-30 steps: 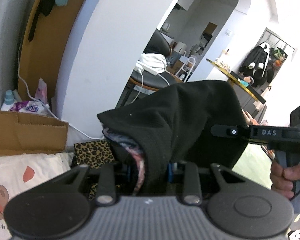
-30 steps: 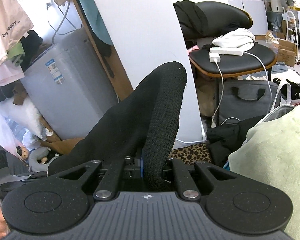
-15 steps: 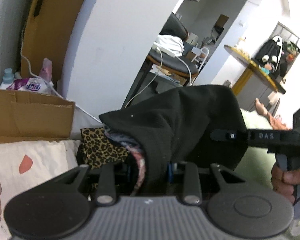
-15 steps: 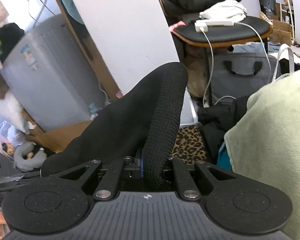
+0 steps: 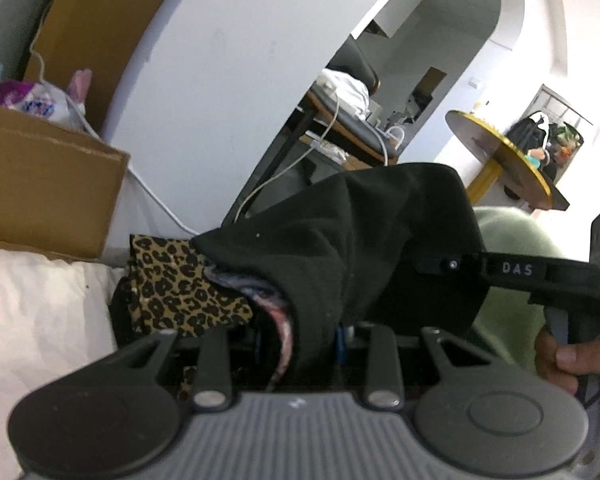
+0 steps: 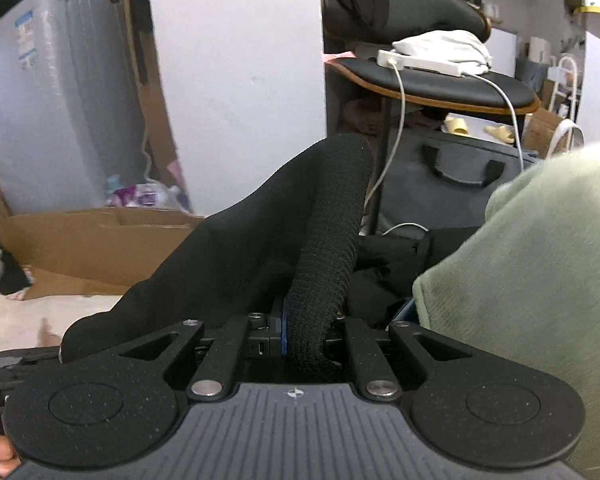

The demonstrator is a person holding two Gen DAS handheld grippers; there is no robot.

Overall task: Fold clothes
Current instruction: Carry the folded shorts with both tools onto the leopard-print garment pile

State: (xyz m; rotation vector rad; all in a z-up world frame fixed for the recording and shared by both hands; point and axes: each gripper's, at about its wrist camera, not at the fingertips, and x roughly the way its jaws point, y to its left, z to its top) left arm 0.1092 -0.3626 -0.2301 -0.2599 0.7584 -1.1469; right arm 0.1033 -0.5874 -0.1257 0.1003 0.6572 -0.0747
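Both grippers are closed on one black knit garment [image 5: 364, 240], which hangs stretched between them. The left gripper [image 5: 300, 344] pinches a bunched edge where a pinkish patterned lining [image 5: 276, 312] shows; the right gripper [image 6: 308, 336] clamps a thick ribbed black fold [image 6: 332, 240] that rises upward from its jaws. In the left wrist view the right gripper [image 5: 452, 266] comes in from the right, touching the cloth. A pale green fleecy blanket [image 6: 532, 280] lies to the right, a leopard-print cloth [image 5: 172, 280] and a brown cardboard box [image 5: 48, 192] to the left.
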